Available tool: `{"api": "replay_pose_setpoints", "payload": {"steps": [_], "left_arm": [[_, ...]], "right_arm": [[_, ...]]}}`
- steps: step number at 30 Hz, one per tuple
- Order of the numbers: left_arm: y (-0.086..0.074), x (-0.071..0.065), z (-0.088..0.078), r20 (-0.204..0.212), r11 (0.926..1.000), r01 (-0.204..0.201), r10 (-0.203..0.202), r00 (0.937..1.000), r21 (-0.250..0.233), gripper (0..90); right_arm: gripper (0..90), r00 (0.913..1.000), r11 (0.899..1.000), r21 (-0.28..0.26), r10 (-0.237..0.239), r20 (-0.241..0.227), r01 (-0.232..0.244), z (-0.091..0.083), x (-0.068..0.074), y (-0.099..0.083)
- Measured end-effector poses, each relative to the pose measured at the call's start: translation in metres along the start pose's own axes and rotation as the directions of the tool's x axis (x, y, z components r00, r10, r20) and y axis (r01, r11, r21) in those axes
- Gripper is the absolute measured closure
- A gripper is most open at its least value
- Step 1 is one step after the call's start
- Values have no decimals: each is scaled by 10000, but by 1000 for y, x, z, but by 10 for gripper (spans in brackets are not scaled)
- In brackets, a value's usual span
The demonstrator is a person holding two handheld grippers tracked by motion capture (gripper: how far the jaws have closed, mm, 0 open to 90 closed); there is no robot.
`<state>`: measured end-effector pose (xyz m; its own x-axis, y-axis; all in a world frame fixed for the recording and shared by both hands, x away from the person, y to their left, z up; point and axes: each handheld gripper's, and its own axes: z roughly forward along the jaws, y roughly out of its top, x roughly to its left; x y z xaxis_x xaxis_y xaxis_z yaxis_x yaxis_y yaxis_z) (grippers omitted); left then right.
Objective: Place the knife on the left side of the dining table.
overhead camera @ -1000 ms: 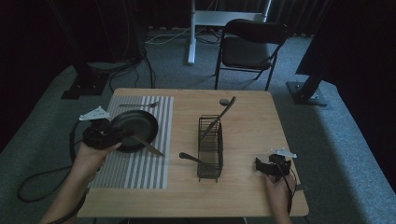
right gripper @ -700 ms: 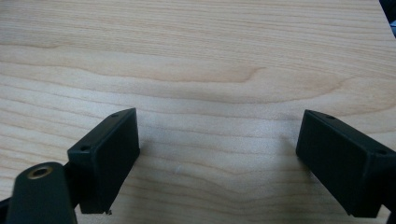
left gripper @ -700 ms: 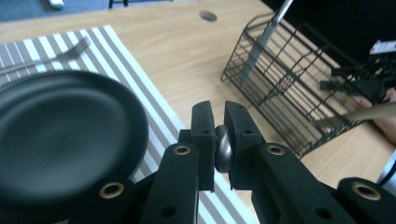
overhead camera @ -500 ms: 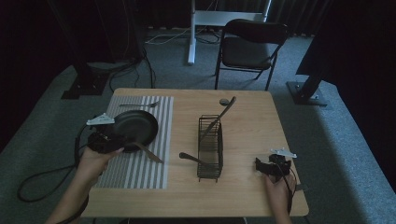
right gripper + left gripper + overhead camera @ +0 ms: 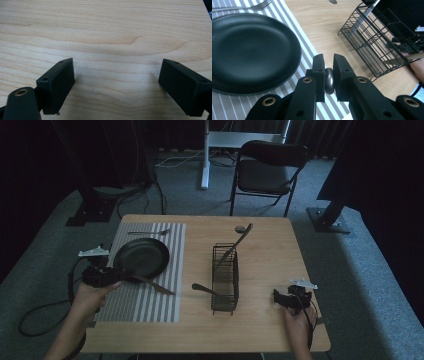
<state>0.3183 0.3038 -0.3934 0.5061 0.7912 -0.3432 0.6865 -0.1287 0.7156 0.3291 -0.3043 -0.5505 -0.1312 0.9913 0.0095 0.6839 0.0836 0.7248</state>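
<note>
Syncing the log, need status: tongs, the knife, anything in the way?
Left tongs shut on knife handle, blade lying on striped mat beside black plate. Right tongs open, empty, over bare table. Nothing in the way.

The plate is black. It sits on a mat with grey and white stripes. The table is light brown wood with wavy lines in it. The wire basket is black. The fork at the far side is silver. Both grippers, left and right, are black.
</note>
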Motion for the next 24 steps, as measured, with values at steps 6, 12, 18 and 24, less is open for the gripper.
{"api": "replay_pose_setpoints", "payload": {"steps": [6, 12, 18, 24], "left_arm": [[-13, 15, -3, -236, 9993, 369, -368, 9990, 55, 769], [-27, 34, -3, -298, 9954, 932, -925, 9953, 239, 727], [-38, 48, 1, -637, 9911, 1280, -1256, 9900, 363, 684], [-49, 60, 9, -1120, 9848, 1666, -1603, 9807, 496, 621]], "right_arm": [[124, 10000, 10000, -1, -2, 2, 2, 0, 0, 0], [124, 10000, 10000, -1, -2, -2, 2, 0, 0, 0], [124, 10000, 10000, 0, -1, 0, 1, 0, 0, 0], [123, 10000, 10000, 0, 1, -1, -1, 0, 0, 0]]}}
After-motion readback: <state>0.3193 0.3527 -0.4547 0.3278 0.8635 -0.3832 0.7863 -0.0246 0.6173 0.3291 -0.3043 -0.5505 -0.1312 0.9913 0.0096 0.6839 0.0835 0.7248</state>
